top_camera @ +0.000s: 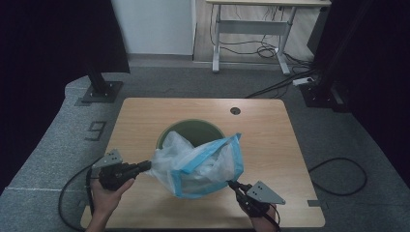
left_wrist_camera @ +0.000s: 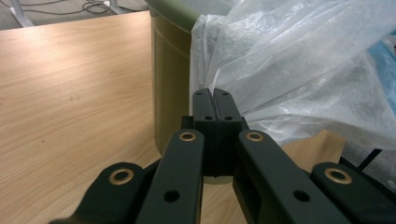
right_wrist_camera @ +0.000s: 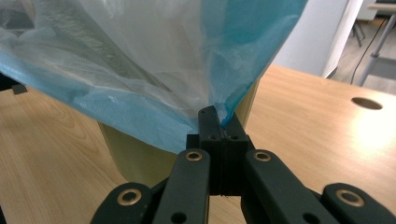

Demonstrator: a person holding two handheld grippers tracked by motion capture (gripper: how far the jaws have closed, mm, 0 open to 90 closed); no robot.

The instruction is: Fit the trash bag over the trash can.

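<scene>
Each tool is clenched on an edge of the plastic bag (top_camera: 203, 164), left tool (top_camera: 145, 167) on its clear side, right tool (top_camera: 233, 184) on its blue hem, holding the mouth stretched just above and nearer than the green bin (top_camera: 193, 131) on the bench (top_camera: 270, 140).

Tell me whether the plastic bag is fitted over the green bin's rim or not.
Not fitted. The plastic bag hangs spread above the green bin, pinched at one side by the left claw and at the other by the right claw; the far rim is bare.
</scene>
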